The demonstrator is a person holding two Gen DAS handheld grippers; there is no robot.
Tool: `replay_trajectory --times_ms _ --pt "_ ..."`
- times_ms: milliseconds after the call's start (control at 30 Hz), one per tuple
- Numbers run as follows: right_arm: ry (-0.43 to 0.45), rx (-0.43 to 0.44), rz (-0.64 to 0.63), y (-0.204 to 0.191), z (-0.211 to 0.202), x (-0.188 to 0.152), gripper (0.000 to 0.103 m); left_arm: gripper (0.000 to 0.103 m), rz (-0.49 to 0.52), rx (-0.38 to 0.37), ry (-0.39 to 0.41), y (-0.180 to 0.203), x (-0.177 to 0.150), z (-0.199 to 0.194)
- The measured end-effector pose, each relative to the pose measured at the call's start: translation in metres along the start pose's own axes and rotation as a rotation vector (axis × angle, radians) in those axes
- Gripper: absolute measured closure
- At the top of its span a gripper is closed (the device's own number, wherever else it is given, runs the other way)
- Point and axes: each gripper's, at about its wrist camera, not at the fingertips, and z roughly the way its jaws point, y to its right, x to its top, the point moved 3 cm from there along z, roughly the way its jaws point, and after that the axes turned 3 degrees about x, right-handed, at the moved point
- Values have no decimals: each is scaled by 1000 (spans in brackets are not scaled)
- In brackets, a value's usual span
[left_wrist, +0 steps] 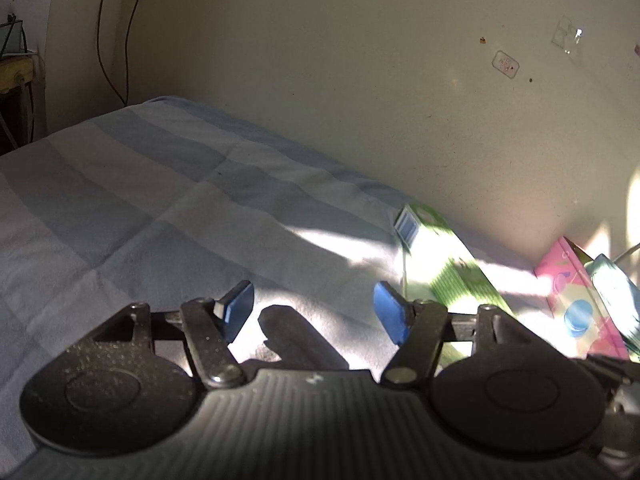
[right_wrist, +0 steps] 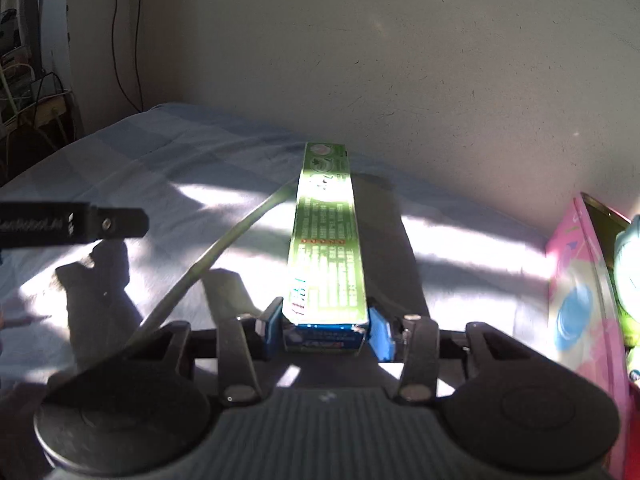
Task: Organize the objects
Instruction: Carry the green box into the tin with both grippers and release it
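A long green carton point(right_wrist: 326, 240) with a blue end lies lengthwise on the checked blue bedcover point(right_wrist: 168, 152), pointing toward the wall. My right gripper point(right_wrist: 326, 328) is shut on the carton's near end, with a blue pad against each side. In the left wrist view the same green carton point(left_wrist: 452, 264) lies to the right of my left gripper point(left_wrist: 314, 314). That gripper hovers open over the sunlit cloth, with nothing between its blue pads. One black finger of the left gripper point(right_wrist: 80, 226) reaches in from the left in the right wrist view.
A pink box point(right_wrist: 580, 300) leans by the wall at the right, with a teal and green object point(right_wrist: 630, 272) behind it. A pale cable point(right_wrist: 224, 244) runs across the bedcover left of the carton. The cream wall point(left_wrist: 360, 80) bounds the bed's far side. Dark cords hang at the far left.
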Motion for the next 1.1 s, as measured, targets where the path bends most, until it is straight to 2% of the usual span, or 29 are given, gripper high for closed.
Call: replay_trajectory --times_ms 100,200,233,267,400,467,533,667,833,900,1000,1067,1100 --pt "2 66 12 -2 -57 -49 62 33 33 -94 -16 10 -3 -1" --pt "-15 80 33 10 -114 -100 62 34 116 -264 -41 36 -14 -8" --pt "-18 53 35 17 -132 -116 60 34 158 -346 -54 49 -21 -13" --pt "-20 15 46 26 -148 -130 57 34 202 -397 -63 61 -28 -17" --pt "20 -208 247 86 -201 -175 53 34 357 -500 -76 106 -56 -37" --pt "69 -221 370 110 -221 -190 52 33 402 -513 -98 119 -68 -43" --pt "112 -193 409 118 -233 -197 52 33 428 -494 -128 126 -77 -45" --pt "125 -147 333 106 -225 -195 50 33 387 -504 -208 129 -87 -44" --pt "125 -116 255 92 -201 -187 45 34 399 -519 -237 146 -97 -48" --pt "126 -115 251 94 -194 -186 45 42 375 -571 -278 151 -102 -47" --pt "139 -102 270 99 -192 -186 47 42 376 -556 -292 155 -103 -53" --pt "158 -93 266 100 -199 -186 48 44 329 -559 -342 154 -100 -58" --pt "166 -87 272 101 -205 -186 48 44 314 -565 -343 154 -97 -64"
